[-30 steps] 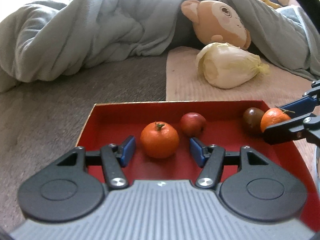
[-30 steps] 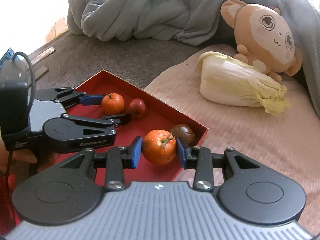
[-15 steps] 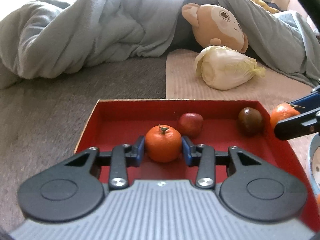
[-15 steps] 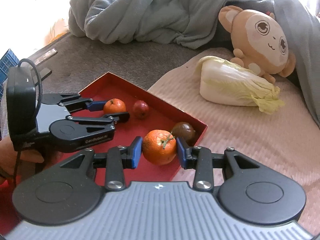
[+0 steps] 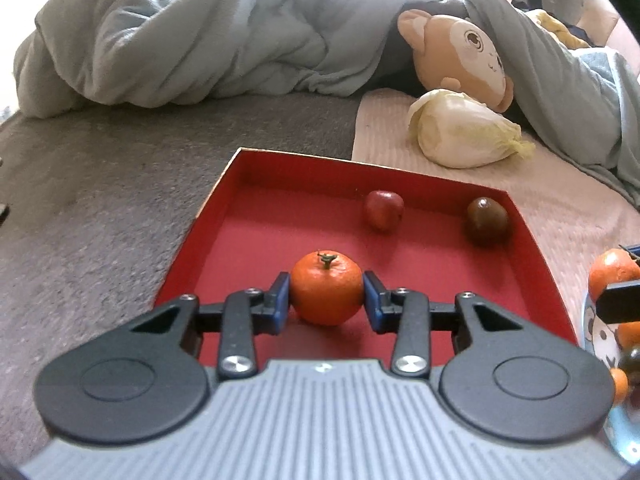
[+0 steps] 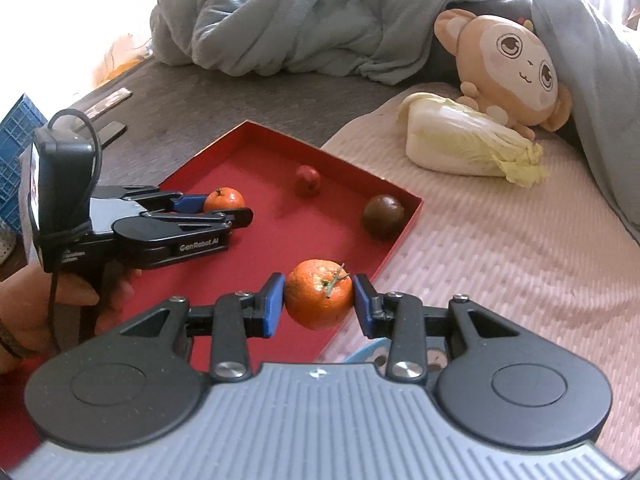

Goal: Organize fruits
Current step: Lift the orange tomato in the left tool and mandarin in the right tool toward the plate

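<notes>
My left gripper (image 5: 325,294) is shut on a tangerine (image 5: 326,288) with a green stem, just above the floor of the red tray (image 5: 280,168). A small red fruit (image 5: 383,209) and a dark brown fruit (image 5: 487,221) lie near the tray's far side. In the right wrist view my right gripper (image 6: 319,304) is shut on a second tangerine (image 6: 319,300), held over the tray's near right edge (image 6: 396,248). That view also shows the left gripper (image 6: 216,208) with its tangerine (image 6: 224,199), gripped by a person's hand (image 6: 48,300).
A plate (image 5: 600,336) holding several small fruits sits to the right of the tray. A napa cabbage (image 6: 464,142) and a plush monkey (image 6: 508,68) lie on the pink mat beyond. A grey-blue blanket (image 5: 200,40) is piled behind. A blue crate (image 6: 16,148) stands far left.
My left gripper closed on the tangerine in the tray and drew it back toward the near side. My right gripper carried its tangerine back and rightward, away from the dark fruit.
</notes>
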`<state>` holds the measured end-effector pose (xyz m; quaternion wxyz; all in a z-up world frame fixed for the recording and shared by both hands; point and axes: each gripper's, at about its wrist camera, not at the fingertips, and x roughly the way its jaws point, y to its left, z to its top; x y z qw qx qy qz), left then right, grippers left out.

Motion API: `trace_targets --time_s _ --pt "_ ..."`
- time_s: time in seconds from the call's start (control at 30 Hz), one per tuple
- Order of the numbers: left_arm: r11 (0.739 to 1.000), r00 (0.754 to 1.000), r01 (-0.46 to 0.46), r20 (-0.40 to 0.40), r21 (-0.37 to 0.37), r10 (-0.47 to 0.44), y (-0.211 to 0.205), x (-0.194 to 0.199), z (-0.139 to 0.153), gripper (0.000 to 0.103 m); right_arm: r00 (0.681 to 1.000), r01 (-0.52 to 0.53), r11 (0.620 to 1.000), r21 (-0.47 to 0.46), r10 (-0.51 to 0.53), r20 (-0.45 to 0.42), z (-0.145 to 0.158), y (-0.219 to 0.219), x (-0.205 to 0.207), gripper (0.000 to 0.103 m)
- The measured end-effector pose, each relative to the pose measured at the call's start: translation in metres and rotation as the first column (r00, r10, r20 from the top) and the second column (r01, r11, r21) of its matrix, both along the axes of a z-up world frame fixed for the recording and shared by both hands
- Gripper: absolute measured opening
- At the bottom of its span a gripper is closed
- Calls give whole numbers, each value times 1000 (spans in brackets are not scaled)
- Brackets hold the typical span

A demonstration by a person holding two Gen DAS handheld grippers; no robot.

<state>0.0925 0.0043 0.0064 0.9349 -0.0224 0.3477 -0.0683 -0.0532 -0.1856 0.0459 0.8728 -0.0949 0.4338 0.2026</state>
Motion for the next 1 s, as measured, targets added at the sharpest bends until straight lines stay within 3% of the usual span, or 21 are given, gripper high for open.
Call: trace_targets --time_s 0.27,0.67,1.0 --pt "999 1000 -29 11 -26 29 3 -31 8 41 999 -16 1000 21 16 30 14 11 -30 43" --pt "999 1000 -24 8 35 24 -8 -67 16 41 998 -65 998 5 64 29 12 11 -44 43" --pt "998 999 18 29 64 -20 -35 -82 27 41 999 -39 999 13 38 35 17 -18 -52 43"
